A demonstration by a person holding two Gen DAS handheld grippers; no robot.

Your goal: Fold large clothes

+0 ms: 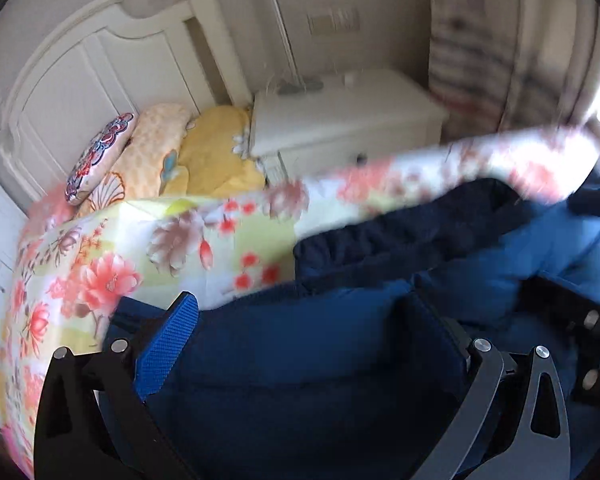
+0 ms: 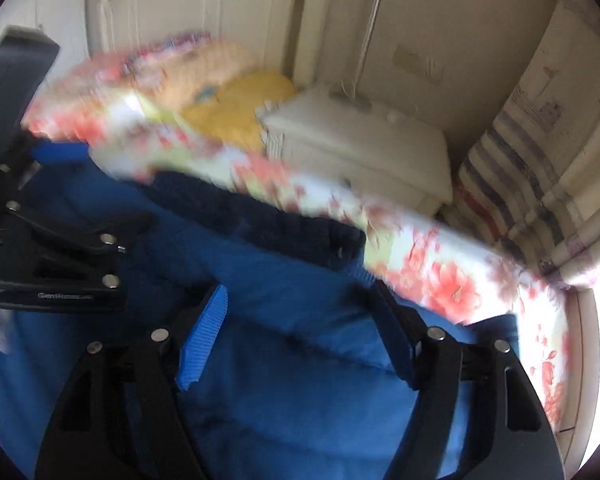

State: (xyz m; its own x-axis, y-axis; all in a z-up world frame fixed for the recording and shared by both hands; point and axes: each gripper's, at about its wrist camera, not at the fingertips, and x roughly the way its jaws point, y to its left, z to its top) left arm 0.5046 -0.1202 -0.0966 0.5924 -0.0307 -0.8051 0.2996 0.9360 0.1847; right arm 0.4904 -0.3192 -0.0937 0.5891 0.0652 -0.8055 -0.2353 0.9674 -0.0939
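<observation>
Left wrist view: the left gripper [image 1: 312, 340] hangs over the blue garment [image 1: 300, 360], fingers [image 1: 168, 340] wide apart and empty. The garment lies on the floral bed [image 1: 100, 260], spread for folding, I'd judge; pillows [image 1: 160, 152] and a nightstand [image 1: 340, 128] lie beyond.
Right wrist view: the right gripper [image 2: 300, 336] straddles a ridge of the same cloth, fingers apart, pressing nothing. The left gripper shows at the left edge, so both probably aim at one hem together.
</observation>
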